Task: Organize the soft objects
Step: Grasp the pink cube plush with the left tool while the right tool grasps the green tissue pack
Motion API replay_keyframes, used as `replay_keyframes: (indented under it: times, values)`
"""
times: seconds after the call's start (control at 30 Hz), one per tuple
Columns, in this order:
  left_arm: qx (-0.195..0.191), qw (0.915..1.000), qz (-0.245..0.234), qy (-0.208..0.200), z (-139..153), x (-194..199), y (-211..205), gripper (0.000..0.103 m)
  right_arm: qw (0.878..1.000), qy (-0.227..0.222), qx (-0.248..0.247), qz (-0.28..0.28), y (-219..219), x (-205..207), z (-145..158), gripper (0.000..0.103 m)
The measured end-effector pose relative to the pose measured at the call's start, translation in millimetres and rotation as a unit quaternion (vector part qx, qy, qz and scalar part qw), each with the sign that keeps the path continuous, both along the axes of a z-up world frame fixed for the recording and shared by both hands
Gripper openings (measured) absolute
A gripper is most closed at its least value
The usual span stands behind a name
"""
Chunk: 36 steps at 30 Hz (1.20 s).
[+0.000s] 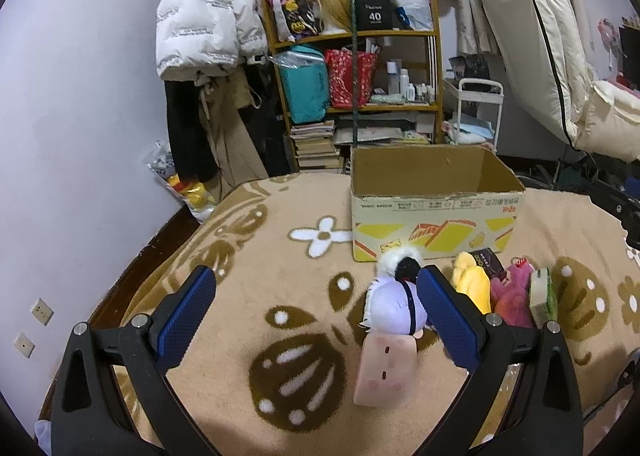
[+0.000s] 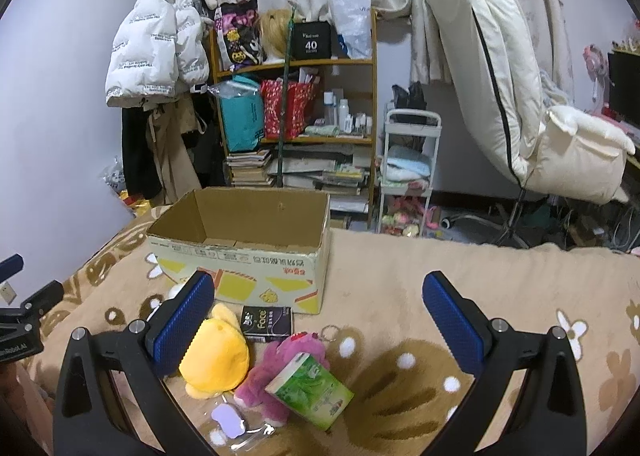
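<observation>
Hovering open-jawed: 2 hand-held grippers, left hand-held gripper [image 1: 316,296], right hand-held gripper [image 2: 316,302].

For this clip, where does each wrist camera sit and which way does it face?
Left wrist: behind the open left gripper, low over the blanket, facing the cardboard box; white plush beside its right finger.
Right wrist: behind the open right gripper, facing the same box; yellow plush below.
Shared: box, yellow plush, pink plush, shelf.
</observation>
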State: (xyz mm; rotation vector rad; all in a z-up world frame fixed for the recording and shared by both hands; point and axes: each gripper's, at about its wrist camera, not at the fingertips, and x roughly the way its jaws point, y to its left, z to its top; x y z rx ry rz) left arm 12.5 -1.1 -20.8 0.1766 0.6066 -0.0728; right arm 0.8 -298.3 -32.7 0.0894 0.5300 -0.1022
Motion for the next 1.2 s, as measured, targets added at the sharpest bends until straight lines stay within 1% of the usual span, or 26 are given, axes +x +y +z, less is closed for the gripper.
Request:
replay_keyframes:
  times: [0.1, 0.27, 0.4, 0.5, 0.6, 0.7, 0.77, 0.83, 0.9, 1.0, 1.13, 1.2]
  values:
    - [0.003, 0.9998, -0.004, 0.02, -3.0, 6.0, -4.9, 0.099, 1.0, 0.024, 0.014, 0.005, -1.3, 5.7, -4.7, 0.103]
    - [0.016, 0.998, -0.017, 0.058, -12.3, 17.6, -15.4, 0.099, 0.996, 0.076, 0.046, 0.005, -6.5, 19.6, -21.2, 0.103]
    - [0.024, 0.9955, -0.033, 0.085, -20.9, 23.3, -24.2, 0.099, 0.99, 0.126, 0.071, -0.001, -13.9, 32.2, -39.3, 0.103]
    - [0.033, 0.9917, -0.04, 0.117, -32.2, 30.6, -31.6, 0.099, 0.984, 0.154, 0.089, -0.002, -19.4, 38.7, -50.2, 0.103]
    - [0.04, 0.9886, -0.039, 0.14, -43.0, 37.0, -37.7, 0.099, 0.977, 0.184, 0.106, -0.006, -23.9, 44.6, -63.9, 0.103]
    - [0.039, 0.9852, -0.045, 0.161, -51.5, 41.6, -41.4, 0.099, 0.969, 0.211, 0.129, -0.009, -29.3, 50.0, -76.0, 0.103]
    - [0.041, 0.981, -0.048, 0.183, -59.8, 46.3, -43.4, 0.099, 0.963, 0.229, 0.143, -0.014, -34.5, 54.1, -84.8, 0.103]
    - [0.047, 0.9759, -0.051, 0.207, -70.0, 50.2, -46.3, 0.099, 0.954, 0.258, 0.148, -0.021, -36.7, 58.8, -97.1, 0.103]
    - [0.052, 0.9722, -0.057, 0.221, -77.6, 51.7, -49.8, 0.099, 0.946, 0.28, 0.159, -0.027, -38.5, 62.0, -108.6, 0.103]
    - [0.069, 0.9673, -0.059, 0.237, -87.3, 53.1, -55.3, 0.099, 0.938, 0.297, 0.179, -0.032, -43.2, 64.4, -118.2, 0.103]
    - [0.083, 0.9593, -0.057, 0.264, -100.0, 56.3, -58.9, 0.099, 0.925, 0.322, 0.197, -0.041, -47.7, 66.5, -132.1, 0.103]
    - [0.087, 0.956, -0.054, 0.275, -104.7, 58.2, -59.0, 0.099, 0.92, 0.328, 0.21, -0.037, -48.2, 67.2, -136.0, 0.1]
